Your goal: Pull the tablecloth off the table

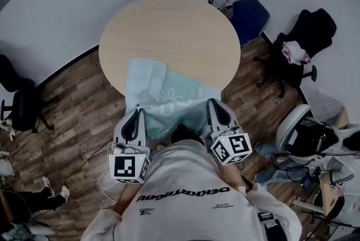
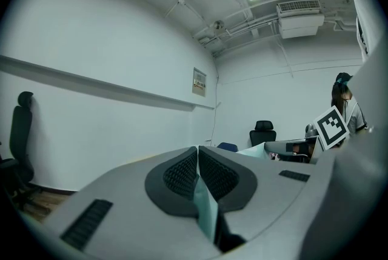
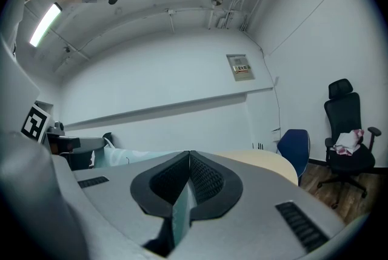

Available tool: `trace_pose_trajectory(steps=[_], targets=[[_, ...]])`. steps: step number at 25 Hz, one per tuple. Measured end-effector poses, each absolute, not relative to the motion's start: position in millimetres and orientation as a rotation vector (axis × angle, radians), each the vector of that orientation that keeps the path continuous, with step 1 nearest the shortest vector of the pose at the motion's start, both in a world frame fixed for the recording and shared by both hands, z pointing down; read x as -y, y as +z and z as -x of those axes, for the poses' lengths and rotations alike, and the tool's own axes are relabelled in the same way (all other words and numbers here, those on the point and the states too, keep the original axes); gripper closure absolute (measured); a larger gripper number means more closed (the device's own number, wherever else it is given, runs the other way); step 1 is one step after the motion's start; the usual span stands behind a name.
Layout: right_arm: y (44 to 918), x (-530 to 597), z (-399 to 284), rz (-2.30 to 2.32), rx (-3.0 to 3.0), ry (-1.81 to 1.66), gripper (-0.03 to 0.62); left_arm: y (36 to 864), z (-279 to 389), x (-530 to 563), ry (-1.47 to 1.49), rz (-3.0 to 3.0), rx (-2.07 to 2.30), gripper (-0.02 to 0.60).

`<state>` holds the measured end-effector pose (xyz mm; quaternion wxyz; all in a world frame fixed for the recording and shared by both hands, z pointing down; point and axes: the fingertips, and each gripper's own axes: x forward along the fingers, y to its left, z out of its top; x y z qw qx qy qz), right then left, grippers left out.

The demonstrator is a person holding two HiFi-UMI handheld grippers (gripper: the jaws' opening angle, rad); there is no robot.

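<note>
A pale mint tablecloth (image 1: 169,96) lies crumpled over the near edge of the round wooden table (image 1: 169,32) and hangs down toward me. My left gripper (image 1: 136,113) is shut on the cloth's near left edge; a strip of the tablecloth (image 2: 205,210) shows pinched between its dark pads. My right gripper (image 1: 216,106) is shut on the near right edge, with a strip of the tablecloth (image 3: 180,213) clamped between its pads. Both grippers sit just off the table's near rim, tilted upward. Most of the tabletop is bare wood.
A blue chair (image 1: 250,18) stands behind the table at the right. A black office chair with clothes (image 1: 298,51) is farther right, another black chair (image 1: 19,102) at the left. Bags and a white chair (image 1: 306,133) crowd the lower right. A person's legs (image 1: 34,198) show lower left.
</note>
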<state>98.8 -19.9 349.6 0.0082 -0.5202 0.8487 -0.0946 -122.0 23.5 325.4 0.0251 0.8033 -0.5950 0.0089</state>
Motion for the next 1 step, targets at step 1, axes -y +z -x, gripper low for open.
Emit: trace_pose_trajectory(steps=[1], targets=[[349.9,21.3,-100.8,1.623,-2.653,-0.294,0.562,325.5,120.0,-22.2,0.026,-2.484,1.842,0.563]])
